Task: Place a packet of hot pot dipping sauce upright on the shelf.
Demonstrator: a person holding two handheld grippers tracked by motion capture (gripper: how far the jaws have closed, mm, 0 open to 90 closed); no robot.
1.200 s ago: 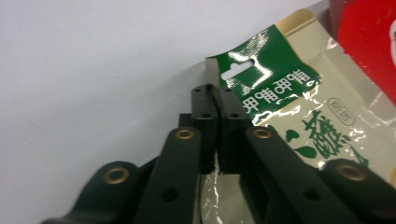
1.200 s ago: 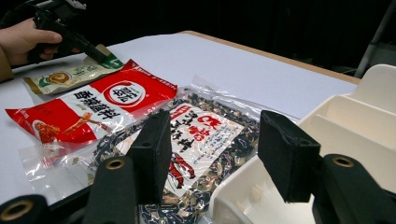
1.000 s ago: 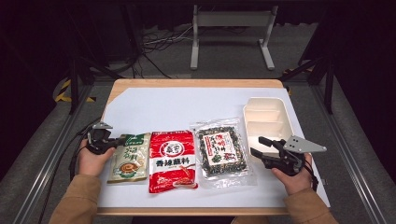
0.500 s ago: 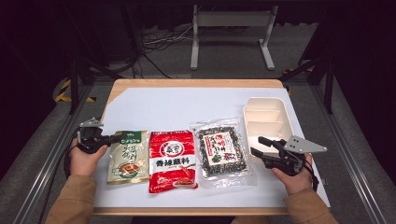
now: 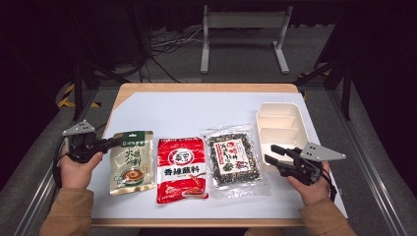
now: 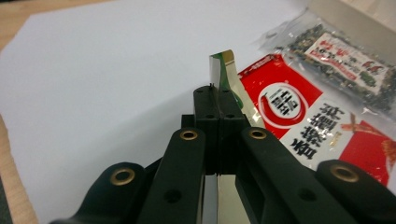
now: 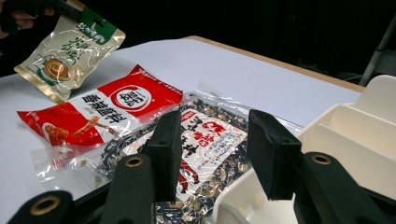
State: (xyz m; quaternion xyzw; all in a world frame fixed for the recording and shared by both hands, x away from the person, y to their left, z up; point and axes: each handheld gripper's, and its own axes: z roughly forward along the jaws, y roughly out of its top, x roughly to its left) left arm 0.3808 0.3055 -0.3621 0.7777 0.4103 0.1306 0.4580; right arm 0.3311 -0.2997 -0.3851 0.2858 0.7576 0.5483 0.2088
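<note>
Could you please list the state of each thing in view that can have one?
Left gripper: shut on the green packet's top edge.
Right gripper: open, holding nothing.
Green packet: sealed, gripped and raised off the table.
Red packet: sealed, lying flat.
Clear packet: sealed, lying flat.
Tray: open, both compartments empty as far as shown.

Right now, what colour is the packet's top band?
Green, on the packet the left gripper holds; right gripper view.

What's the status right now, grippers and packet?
Left hand-held gripper shut on green packet, corner lifted. Right hand-held gripper open, empty, beside white tray. Nothing in the way.
</note>
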